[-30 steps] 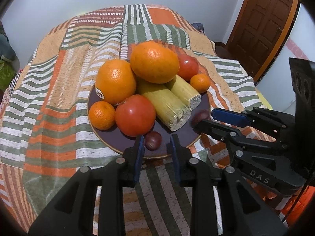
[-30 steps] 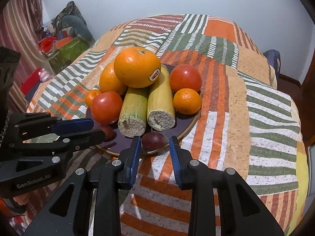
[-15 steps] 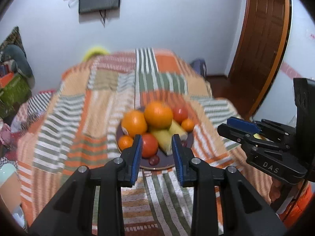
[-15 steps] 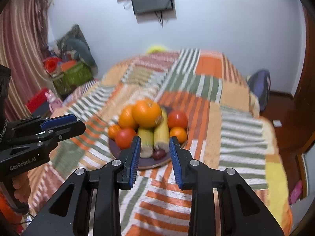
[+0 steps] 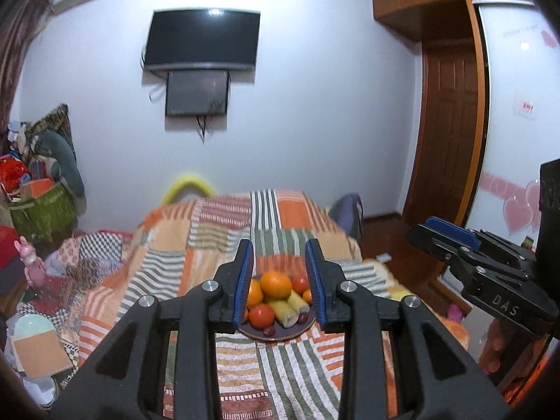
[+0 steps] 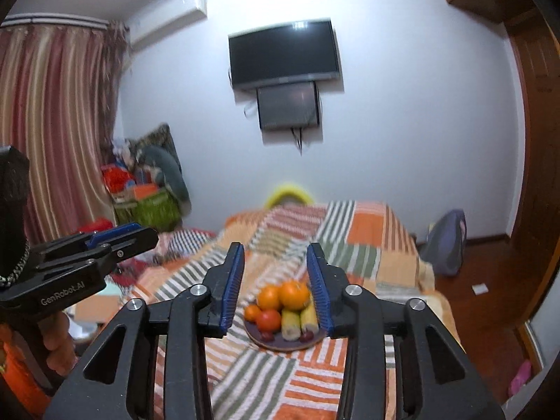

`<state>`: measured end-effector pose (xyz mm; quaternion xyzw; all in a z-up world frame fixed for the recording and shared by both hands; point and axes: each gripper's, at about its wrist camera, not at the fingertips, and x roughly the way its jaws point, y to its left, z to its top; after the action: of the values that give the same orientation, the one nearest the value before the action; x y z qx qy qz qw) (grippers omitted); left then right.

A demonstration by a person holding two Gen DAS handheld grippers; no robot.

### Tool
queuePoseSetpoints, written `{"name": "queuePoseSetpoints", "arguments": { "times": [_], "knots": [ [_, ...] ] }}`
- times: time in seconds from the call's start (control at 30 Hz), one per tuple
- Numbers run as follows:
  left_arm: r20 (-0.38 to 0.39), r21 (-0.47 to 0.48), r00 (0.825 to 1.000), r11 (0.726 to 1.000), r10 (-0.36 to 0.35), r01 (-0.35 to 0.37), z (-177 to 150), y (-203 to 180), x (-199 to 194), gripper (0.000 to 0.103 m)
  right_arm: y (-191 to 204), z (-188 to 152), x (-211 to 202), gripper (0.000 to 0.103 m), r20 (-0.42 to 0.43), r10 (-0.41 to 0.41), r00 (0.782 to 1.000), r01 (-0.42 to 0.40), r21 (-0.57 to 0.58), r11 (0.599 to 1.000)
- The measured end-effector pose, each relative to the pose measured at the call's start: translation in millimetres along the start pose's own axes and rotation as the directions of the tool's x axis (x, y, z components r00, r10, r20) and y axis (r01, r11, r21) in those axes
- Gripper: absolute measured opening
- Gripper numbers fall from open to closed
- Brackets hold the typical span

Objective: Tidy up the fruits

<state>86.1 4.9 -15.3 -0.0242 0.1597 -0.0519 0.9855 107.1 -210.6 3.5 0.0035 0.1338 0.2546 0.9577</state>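
A dark plate sits on the striped bedspread, heaped with fruit. A large orange tops the pile, with a red tomato and two yellow-green cut stalks in front. Small dark fruits lie at the near rim. Both grippers hang high above and well back from the plate. My left gripper stays at its narrow gap, empty. My right gripper has jaws opening, nothing between them.
The patchwork bedspread covers a bed that fills the middle. A television hangs on the far wall. A wooden door and a purple bag stand right. Piled clutter and a curtain are left.
Both grippers rose and drew back from the plate, and the views tilted up to take in the room. The plate shrank to a small patch. The right jaws widened a little.
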Motion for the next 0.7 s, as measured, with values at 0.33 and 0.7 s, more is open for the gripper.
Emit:
{"name": "queuePoseSetpoints", "arguments": {
  "times": [0.33,0.7],
  "knots": [
    [0.132,-0.002,0.99,0.999,0.051,-0.051,5.7,-7.4,-55.5,0.074,20.1,2.3,-22.8,0.073,0.093,-0.047,0.995,0.05,-0.025,0.998],
    [0.169,0.006,0.981,0.995,0.095,-0.098,0.8,-10.5,-71.9,0.098,25.7,-5.5,-34.6,0.103,0.121,-0.087,0.989,0.089,-0.012,0.996]
  ]
}}
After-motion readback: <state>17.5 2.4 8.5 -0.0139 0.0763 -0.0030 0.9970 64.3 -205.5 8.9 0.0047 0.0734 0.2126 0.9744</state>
